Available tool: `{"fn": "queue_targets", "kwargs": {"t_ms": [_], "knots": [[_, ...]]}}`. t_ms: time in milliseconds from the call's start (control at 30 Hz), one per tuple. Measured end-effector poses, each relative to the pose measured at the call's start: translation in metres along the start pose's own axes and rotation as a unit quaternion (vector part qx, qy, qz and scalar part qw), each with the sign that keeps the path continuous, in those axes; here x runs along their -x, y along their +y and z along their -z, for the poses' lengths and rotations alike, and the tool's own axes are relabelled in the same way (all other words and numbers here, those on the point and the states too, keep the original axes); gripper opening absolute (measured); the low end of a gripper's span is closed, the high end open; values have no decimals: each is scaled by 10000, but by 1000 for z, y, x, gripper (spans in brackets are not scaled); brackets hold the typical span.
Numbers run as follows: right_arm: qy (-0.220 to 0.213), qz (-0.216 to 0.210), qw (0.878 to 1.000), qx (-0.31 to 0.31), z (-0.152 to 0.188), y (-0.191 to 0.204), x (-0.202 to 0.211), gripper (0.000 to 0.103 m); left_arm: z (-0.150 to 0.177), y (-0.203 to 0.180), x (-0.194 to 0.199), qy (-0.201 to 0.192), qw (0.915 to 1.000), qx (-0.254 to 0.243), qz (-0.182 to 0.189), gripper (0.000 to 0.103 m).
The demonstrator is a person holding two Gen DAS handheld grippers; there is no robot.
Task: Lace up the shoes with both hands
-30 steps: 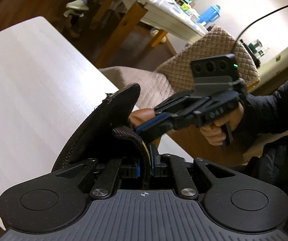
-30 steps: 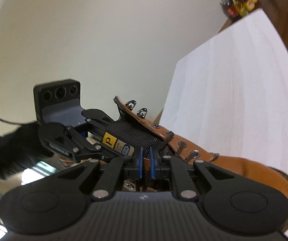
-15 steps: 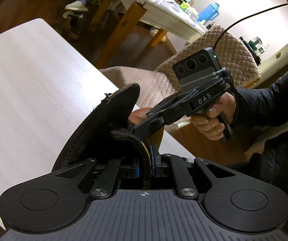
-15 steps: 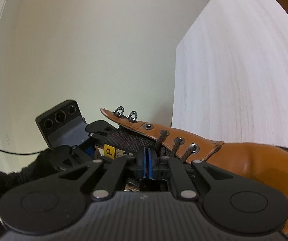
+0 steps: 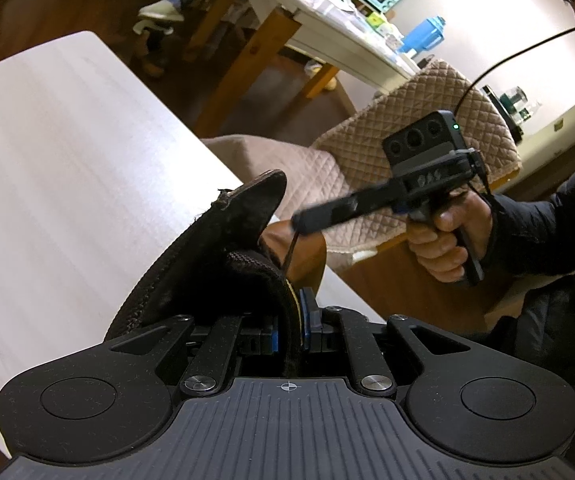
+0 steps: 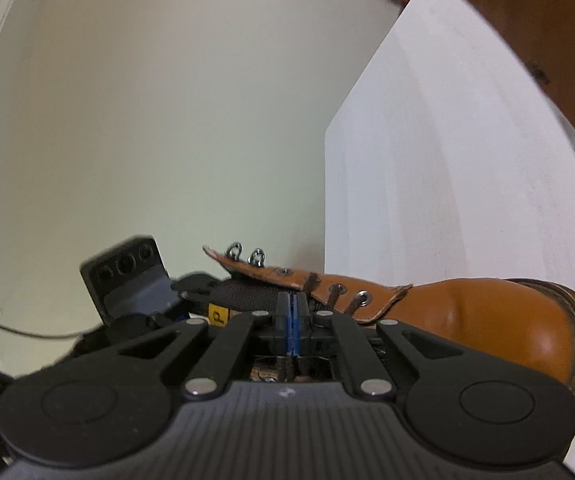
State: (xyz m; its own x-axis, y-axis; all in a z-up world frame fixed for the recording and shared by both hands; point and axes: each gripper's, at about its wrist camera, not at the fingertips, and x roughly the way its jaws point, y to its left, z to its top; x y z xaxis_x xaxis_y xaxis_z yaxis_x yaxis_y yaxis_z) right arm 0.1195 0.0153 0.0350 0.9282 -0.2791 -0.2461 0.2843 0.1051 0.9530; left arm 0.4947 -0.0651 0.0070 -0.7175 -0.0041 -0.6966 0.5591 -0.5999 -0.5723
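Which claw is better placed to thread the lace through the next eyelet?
Probably the right claw: shut on the dark lace beside the boot. The left claw is clamped on the boot's tongue, steadying it.

Pretty standard kit: both grippers, left gripper [image 5: 289, 326] and right gripper [image 6: 292, 316], are built in matte black plastic, with ribbed grey housings, round silver screws and blue pads. Above the right gripper's handle, a three-lens camera block [image 5: 423, 142] with a green light is mounted. A dark puffy sleeve [image 5: 543, 232] is worn.
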Motion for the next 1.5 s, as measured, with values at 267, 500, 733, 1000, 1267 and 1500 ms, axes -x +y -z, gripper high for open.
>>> {"fn": "queue_targets", "kwargs": {"t_ms": [267, 500, 733, 1000, 1267, 1500], "knots": [[-1353, -209, 9905, -103, -40, 18, 55, 0, 0, 1, 0, -6, 10000, 38, -74, 11], [-734, 319, 9957, 467, -70, 30, 49, 15, 3, -4, 0, -102, 9996, 135, -206, 11], [423, 157, 9973, -583, -35, -15, -18, 31, 9, -8, 0, -203, 9988, 286, -343, 11], [363, -241, 9942, -979, -44, -29, -34, 3, 11, -10, 0, -272, 9979, 383, -447, 11], [-932, -84, 9955, 115, -116, 27, 25, 2, 13, -14, 1, -297, 9970, 415, -582, 11], [-1777, 352, 9803, 782, -164, 57, 51, 2, 16, -17, 3, -363, 9956, 540, -678, 14]]}}
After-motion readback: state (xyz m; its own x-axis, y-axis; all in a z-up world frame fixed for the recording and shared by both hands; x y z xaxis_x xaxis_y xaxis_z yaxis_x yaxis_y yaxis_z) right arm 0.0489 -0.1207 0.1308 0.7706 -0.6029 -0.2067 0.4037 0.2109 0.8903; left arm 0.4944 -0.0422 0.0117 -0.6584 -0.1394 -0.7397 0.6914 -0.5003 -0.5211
